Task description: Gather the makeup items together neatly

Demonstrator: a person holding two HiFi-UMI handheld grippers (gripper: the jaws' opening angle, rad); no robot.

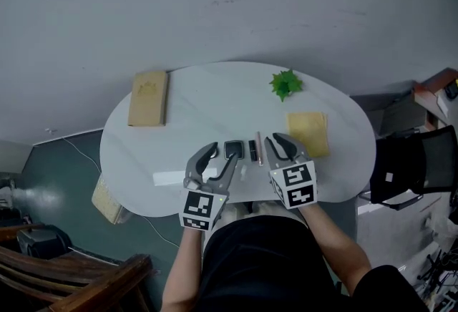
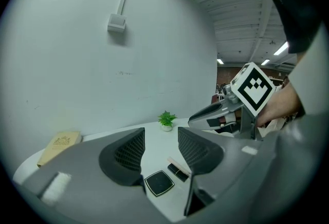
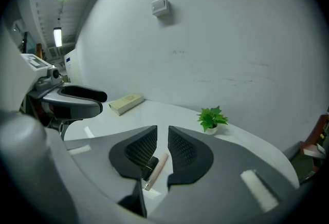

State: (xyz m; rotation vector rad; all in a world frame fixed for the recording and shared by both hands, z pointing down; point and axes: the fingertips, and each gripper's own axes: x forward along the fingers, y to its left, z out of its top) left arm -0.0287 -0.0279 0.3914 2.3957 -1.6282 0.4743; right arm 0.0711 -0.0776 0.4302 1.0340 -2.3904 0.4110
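Observation:
Three makeup items lie close together near the front edge of the white table [image 1: 215, 99]: a square black compact [image 1: 233, 149], a short black lipstick [image 1: 252, 150] and a thin pinkish stick [image 1: 260, 148]. My left gripper [image 1: 223, 153] hovers over the compact [image 2: 160, 183] with its jaws wide apart and nothing between them. My right gripper [image 1: 273, 137] is just right of the stick. Its jaws stand narrowly apart with nothing pinched, and the stick [image 3: 156, 171] lies on the table beneath them, next to the lipstick [image 3: 149, 165].
A tan book [image 1: 148, 98] lies at the back left, a small green plant [image 1: 286, 83] at the back right, and a yellow pad [image 1: 308, 133] right of my right gripper. A white strip [image 1: 169, 178] lies left of my left gripper. A black chair [image 1: 411, 164] stands at the right.

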